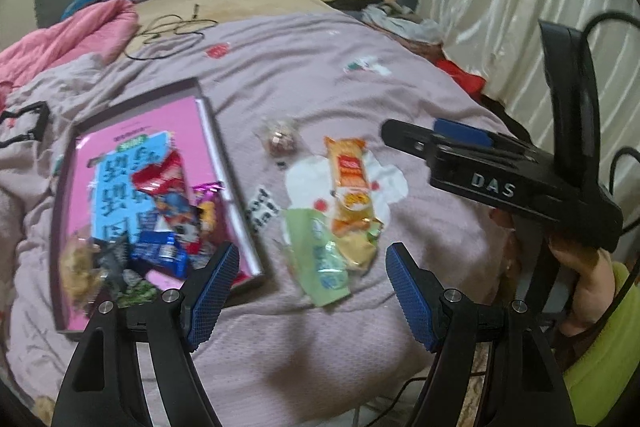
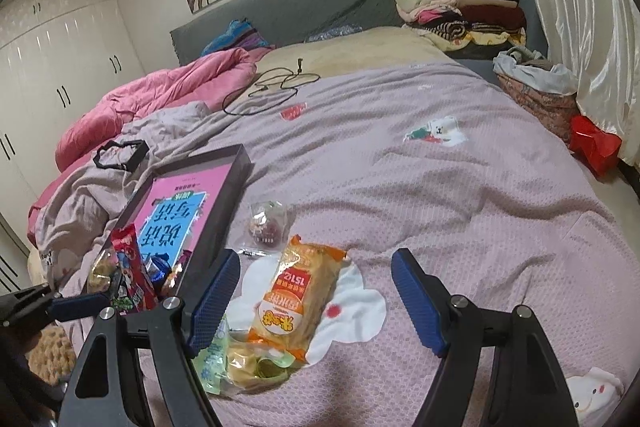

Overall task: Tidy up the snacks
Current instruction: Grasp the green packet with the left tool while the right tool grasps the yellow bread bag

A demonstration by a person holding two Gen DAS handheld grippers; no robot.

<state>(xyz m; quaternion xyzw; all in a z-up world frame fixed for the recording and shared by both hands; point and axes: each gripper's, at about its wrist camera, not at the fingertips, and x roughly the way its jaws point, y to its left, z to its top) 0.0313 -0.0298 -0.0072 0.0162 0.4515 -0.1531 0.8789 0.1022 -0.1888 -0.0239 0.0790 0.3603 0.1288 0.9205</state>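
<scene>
**Both grippers open over the snacks**

Left gripper (image 1: 308, 291) hovers with fingers spread, nothing between them. Right gripper (image 2: 316, 301) too, fingers spread above the orange packet (image 2: 300, 291) on the bed (image 2: 460, 195). Box (image 1: 64, 203) alongside holds more snacks.

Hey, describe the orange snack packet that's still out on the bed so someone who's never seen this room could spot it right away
Start at the lilac bedspread, then find the shallow dark tray with the pink book on it. Just to the tray's right, a white cloud-shaped patch shows on the cover, and the orange snack packet lies across it. It is the only long orange wrapper, between a round clear bag and a pale green packet.
</scene>
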